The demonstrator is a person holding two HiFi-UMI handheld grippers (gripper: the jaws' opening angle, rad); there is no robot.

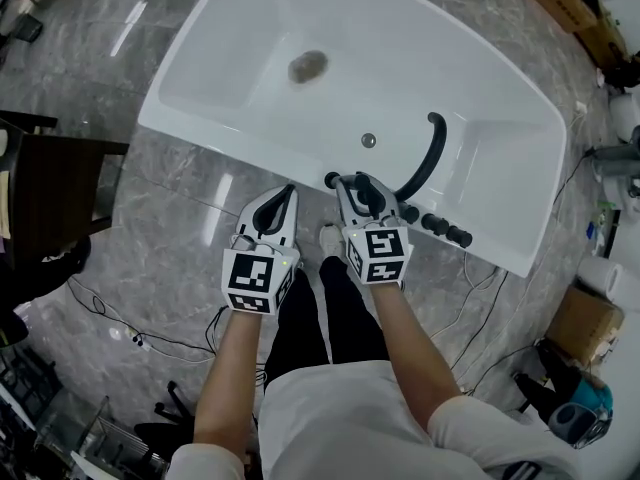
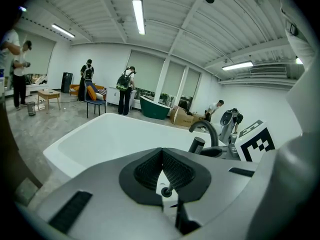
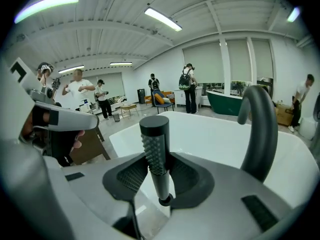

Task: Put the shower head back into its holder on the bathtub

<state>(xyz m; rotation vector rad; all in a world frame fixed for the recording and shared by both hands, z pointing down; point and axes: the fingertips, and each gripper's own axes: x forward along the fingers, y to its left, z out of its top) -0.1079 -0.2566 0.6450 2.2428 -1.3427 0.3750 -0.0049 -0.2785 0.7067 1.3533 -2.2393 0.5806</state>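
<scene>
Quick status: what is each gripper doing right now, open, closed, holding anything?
Left gripper: jaws closed together, nothing between them.
Right gripper: jaws closed on the black shower head.

Dark wooden furniture stands at nine o'clock on the grey marble floor, black cables at eight, a cardboard box at four

Bathtub lies ahead of you: spout on its near rim, knobs to its right, your right gripper just left, left gripper beside that.
</scene>
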